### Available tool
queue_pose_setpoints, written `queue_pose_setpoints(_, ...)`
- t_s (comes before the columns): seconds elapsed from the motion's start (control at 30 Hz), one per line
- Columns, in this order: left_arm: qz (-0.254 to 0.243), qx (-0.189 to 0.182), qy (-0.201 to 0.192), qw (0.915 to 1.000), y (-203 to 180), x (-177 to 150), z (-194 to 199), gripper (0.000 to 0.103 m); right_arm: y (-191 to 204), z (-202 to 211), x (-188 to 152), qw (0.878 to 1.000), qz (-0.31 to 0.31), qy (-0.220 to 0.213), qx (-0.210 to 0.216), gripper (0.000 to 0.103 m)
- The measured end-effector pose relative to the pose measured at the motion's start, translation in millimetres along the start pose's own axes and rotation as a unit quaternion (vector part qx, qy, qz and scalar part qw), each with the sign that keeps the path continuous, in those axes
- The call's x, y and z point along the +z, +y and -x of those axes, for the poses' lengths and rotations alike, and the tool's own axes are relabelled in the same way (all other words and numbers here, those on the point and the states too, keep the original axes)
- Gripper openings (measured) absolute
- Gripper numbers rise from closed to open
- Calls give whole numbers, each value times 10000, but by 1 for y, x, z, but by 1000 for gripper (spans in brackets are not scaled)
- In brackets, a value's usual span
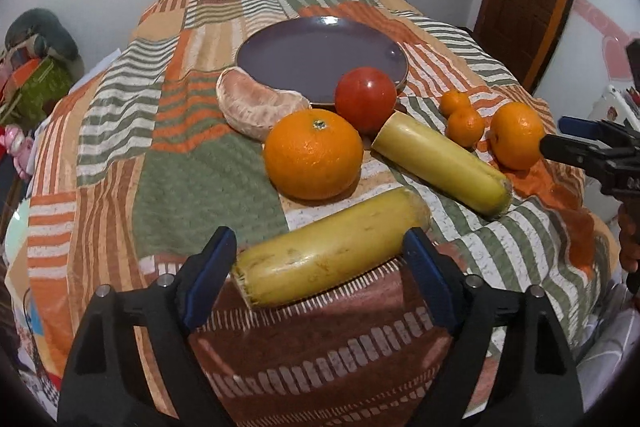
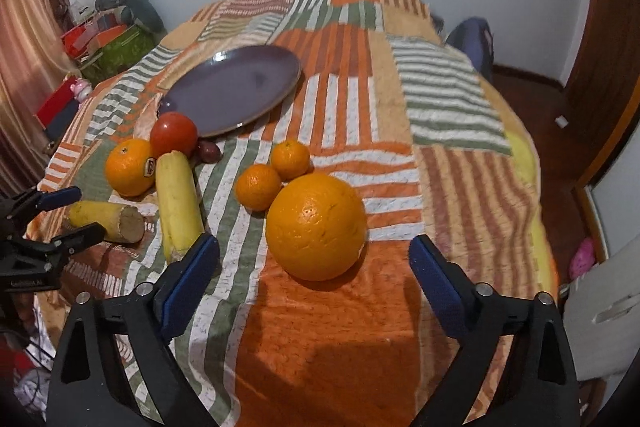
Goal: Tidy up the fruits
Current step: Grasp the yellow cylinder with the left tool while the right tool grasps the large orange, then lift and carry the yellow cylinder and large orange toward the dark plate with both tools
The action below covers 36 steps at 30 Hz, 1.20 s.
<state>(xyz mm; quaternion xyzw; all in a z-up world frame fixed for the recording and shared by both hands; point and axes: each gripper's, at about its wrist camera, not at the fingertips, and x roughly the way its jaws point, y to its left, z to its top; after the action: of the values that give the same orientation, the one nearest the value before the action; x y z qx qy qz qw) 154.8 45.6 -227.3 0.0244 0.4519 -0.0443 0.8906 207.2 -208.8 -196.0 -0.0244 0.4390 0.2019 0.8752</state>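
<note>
Orange, green and white striped patchwork cloth (image 1: 192, 187) covers the table. My left hand-held gripper (image 1: 320, 263) stands open, its blue pads flanking a stubby yellow cut banana piece (image 1: 332, 251) without pressing it. My right hand-held gripper (image 2: 314, 263) is likewise open, with a large round orange (image 2: 316, 227) just ahead between its pads, untouched. From that orange, two small mandarins (image 2: 260, 187) sit at ten o'clock; a second yellow banana piece (image 2: 178, 203) lies at nine o'clock. A round purple ceramic plate (image 1: 280, 67) rests at twelve o'clock, with a red tomato (image 1: 366, 99), a peeled pale citrus segment (image 1: 256, 107) and another stickered orange (image 1: 314, 155) just before it.
</note>
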Motion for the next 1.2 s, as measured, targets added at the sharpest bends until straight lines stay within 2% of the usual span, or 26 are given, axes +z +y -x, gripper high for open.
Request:
queue_pose_setpoints(0.17, -156, 31, 56, 9999, -2, 5, -13, 98, -4, -18, 0, 9995, -126, 248, 126, 89)
queue_pose_setpoints(0.3, -204, 153, 139, 9996, -2, 10, -28, 98, -4, -30, 0, 9988, -162, 401, 216, 88)
queue_pose_setpoints(0.37, -133, 107, 303, 9994, 0, 11, -38, 98, -3, -34, 0, 9985, -169, 453, 240, 86)
queue_pose_setpoints(0.53, 4, 36, 259, 9997, 0, 10, -42, 97, -3, -46, 1, 9979, -270, 501, 323, 76)
queue_pose_setpoints(0.57, 17, 41, 244, 9997, -1, 10, -42, 94, -2, -47, 1, 9978, -262, 508, 330, 73)
queue_pose_setpoints(0.67, 9, 44, 244, 9997, -2, 7, -35, 74, 1, -45, 2, 9985, -119, 496, 195, 63)
queue_pose_setpoints(0.73, 22, -50, 277, 9996, -1, 4, -28, 62, -1, -43, 2, 9984, -134, 510, 206, 63)
queue_pose_setpoints(0.87, 95, -204, 316, 9992, -1, -2, -15, 51, -4, -40, 0, 9982, -220, 511, 210, 63)
queue_pose_setpoints(0.93, 155, -425, 321, 9985, -3, -4, -6, 43, -4, -36, -1, 9982, -236, 501, 216, 63)
queue_pose_setpoints(1.0, 207, -596, 378, 9973, -5, -5, -1, 40, -4, -32, -3, 9983, -244, 480, 239, 63)
queue_pose_setpoints(1.2, 143, -695, 546, 9960, -9, 6, -8, 40, -3, -26, -4, 9982, -257, 442, 309, 62)
